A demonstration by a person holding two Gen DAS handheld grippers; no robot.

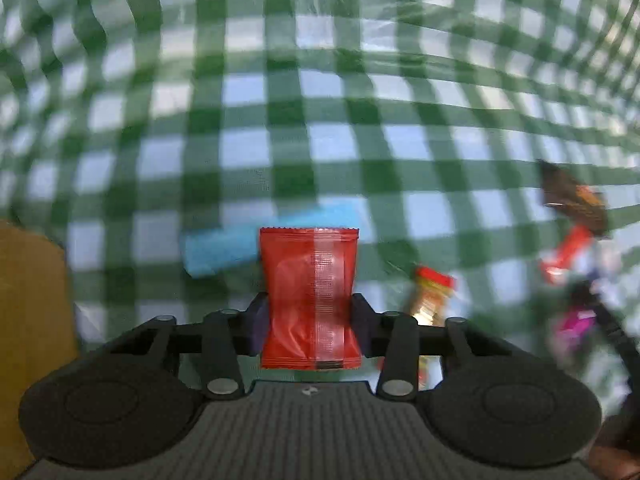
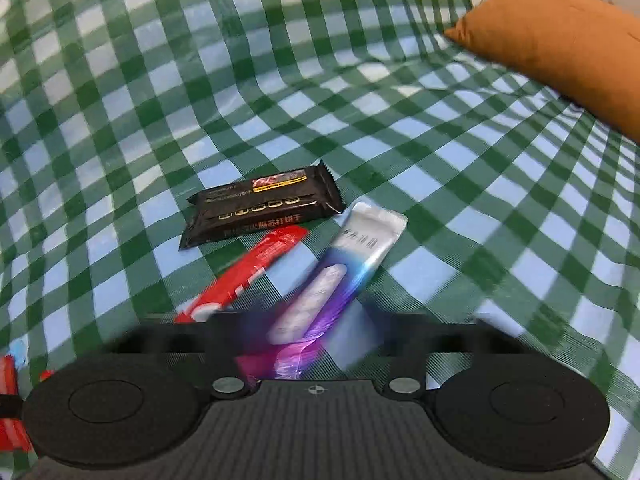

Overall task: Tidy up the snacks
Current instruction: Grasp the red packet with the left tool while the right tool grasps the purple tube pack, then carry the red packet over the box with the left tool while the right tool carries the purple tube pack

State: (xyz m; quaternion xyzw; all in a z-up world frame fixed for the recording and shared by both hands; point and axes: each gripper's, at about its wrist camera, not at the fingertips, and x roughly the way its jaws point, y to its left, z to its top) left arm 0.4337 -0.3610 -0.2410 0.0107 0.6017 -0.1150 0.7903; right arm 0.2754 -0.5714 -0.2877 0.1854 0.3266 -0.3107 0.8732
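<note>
In the left wrist view my left gripper (image 1: 310,316) is shut on a red sachet (image 1: 310,280), which stands upright between the pads. Behind it a blue packet (image 1: 224,248) lies on the checked cloth (image 1: 320,140). In the right wrist view a silver, blue and purple stick packet (image 2: 348,264) lies with its near end between the fingers of my right gripper (image 2: 308,332). Those fingers are smeared, and they reach both long edges of the packet. A red stick packet (image 2: 248,276) and a black bar (image 2: 260,208) lie just to its left.
An orange-brown cushion (image 2: 560,52) lies at the far right of the cloth and shows again at the left edge (image 1: 28,320). Blurred snacks sit to the right in the left wrist view: a yellow and red one (image 1: 432,296), a brown one (image 1: 576,200) and a red one (image 1: 564,256).
</note>
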